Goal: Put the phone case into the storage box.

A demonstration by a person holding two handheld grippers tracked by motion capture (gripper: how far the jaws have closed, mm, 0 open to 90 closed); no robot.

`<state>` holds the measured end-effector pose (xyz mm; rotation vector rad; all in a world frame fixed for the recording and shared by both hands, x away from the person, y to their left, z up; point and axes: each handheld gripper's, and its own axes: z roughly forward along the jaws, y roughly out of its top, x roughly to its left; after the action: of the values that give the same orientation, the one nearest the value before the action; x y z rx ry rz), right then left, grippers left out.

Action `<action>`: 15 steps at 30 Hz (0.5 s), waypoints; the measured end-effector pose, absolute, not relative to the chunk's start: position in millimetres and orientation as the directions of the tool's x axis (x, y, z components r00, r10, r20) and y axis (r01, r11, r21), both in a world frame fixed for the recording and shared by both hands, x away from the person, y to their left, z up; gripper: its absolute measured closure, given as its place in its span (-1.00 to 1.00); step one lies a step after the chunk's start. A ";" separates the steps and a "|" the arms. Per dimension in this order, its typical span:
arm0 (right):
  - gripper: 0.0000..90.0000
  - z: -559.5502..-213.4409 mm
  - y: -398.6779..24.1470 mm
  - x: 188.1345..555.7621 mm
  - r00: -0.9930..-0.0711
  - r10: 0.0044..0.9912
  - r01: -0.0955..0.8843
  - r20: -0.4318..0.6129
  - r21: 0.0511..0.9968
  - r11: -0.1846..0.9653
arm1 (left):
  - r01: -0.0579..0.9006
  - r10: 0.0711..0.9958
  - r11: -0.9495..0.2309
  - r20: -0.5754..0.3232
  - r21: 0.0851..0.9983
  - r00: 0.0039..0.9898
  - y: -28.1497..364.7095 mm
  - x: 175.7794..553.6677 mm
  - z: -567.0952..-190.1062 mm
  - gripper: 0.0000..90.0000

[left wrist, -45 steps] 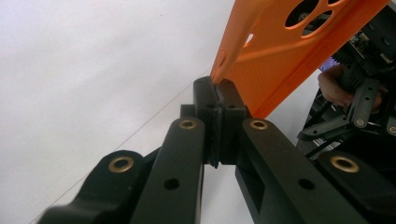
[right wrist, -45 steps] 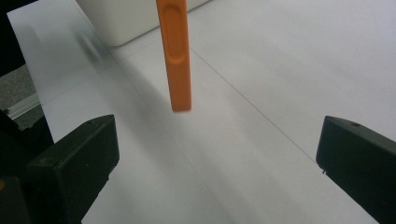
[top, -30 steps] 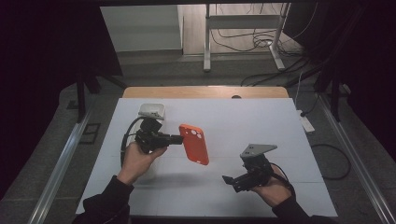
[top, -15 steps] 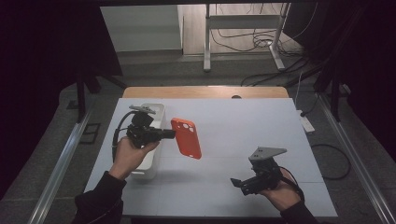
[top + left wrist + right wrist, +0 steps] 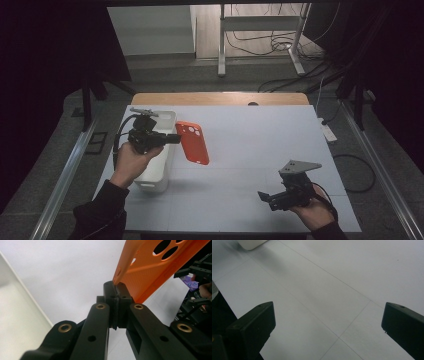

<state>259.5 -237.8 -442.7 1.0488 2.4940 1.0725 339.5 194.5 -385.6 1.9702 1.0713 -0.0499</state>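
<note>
Left gripper holding one orange phone case above the desk

The left gripper [image 5: 172,138] jaws are pinching the edge of one orange phone case [image 5: 192,143], hanging left of centre beside one white bin [image 5: 159,172], contents not visible. The right gripper [image 5: 266,198] jaws are standing spread over the bare white desk [image 5: 250,135], lower right.

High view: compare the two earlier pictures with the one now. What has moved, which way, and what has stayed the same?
The left gripper has carried the orange phone case leftward, toward the white bin, and now hangs above it. The right gripper has drifted right and toward the near edge of the table. Unchanged: the left jaws stay shut on the case's edge, the right jaws stay open and empty, and the bin has not moved.
</note>
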 end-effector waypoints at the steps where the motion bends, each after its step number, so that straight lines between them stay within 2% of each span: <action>1: -1.00 -442.5 -239.7 259.1 -0.715 0.695 0.525 0.067 0.709 0.472 | 0.699 0.665 -0.250 -0.406 0.670 0.627 195.7 339.7 -384.7 0.98; 15: -1.00 -441.0 -262.1 250.8 -0.682 0.727 0.537 0.077 0.727 0.427 | 0.708 0.682 -0.235 -0.407 0.666 0.608 209.5 344.3 -377.4 0.98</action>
<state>250.8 -262.1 -441.0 1.1024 2.4335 1.1019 344.3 209.5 -377.4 1.9580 1.1024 -0.0387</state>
